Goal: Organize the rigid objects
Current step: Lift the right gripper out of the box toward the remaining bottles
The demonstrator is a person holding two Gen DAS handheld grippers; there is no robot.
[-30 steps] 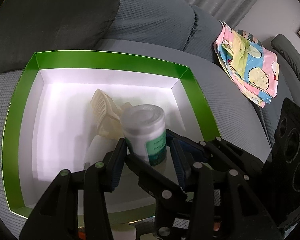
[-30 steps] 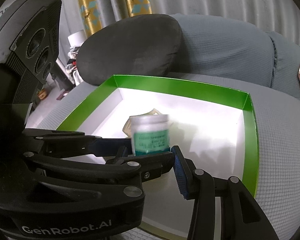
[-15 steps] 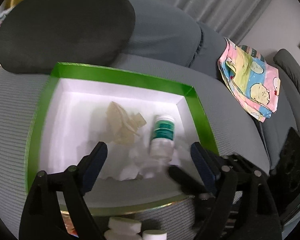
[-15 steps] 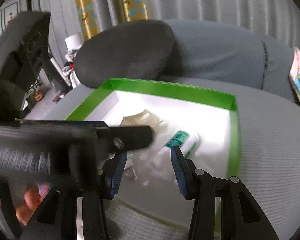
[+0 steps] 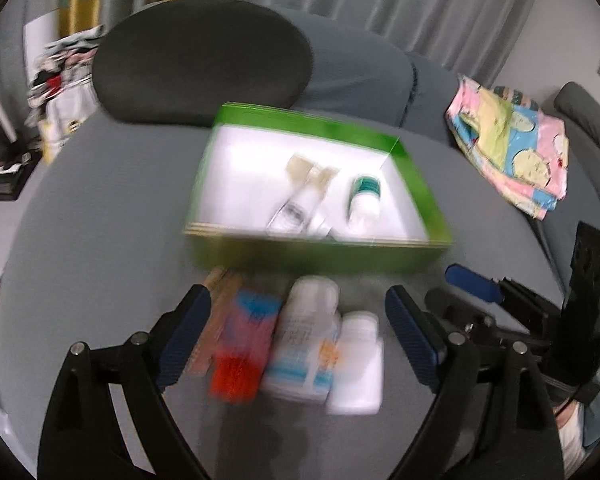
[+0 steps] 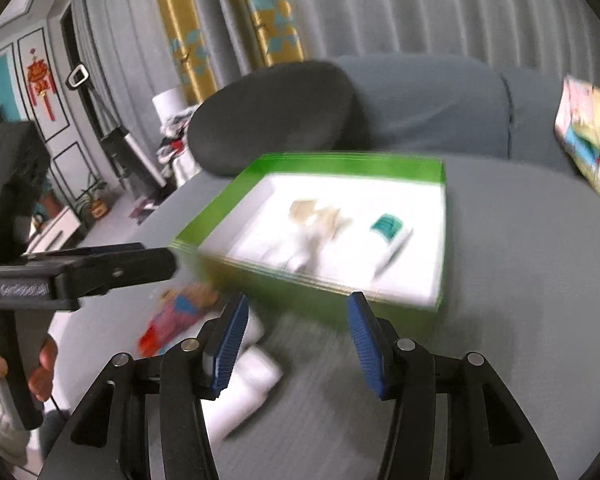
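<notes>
Green-walled, white-floored cardboard box (image 5: 312, 254) on the grey sofa seat already holds a lying green-labelled white bottle (image 5: 365, 199) and pale plastic pieces (image 5: 308, 172), while two white bottles (image 5: 332, 344) and a red-blue packet (image 5: 244, 344) wait outside, between the empty, spread-jawed left gripper (image 5: 296, 320) and right gripper (image 6: 294, 330).

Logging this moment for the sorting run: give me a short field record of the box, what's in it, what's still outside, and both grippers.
box: green box, white inside, on grey sofa seat
in box: green-label bottle lying down; clear bottle; beige item, blurred
outside, in front of box: large white bottle, small white bottle, red-blue pack
left gripper: open, empty, over outside items
right gripper: open, empty
</notes>
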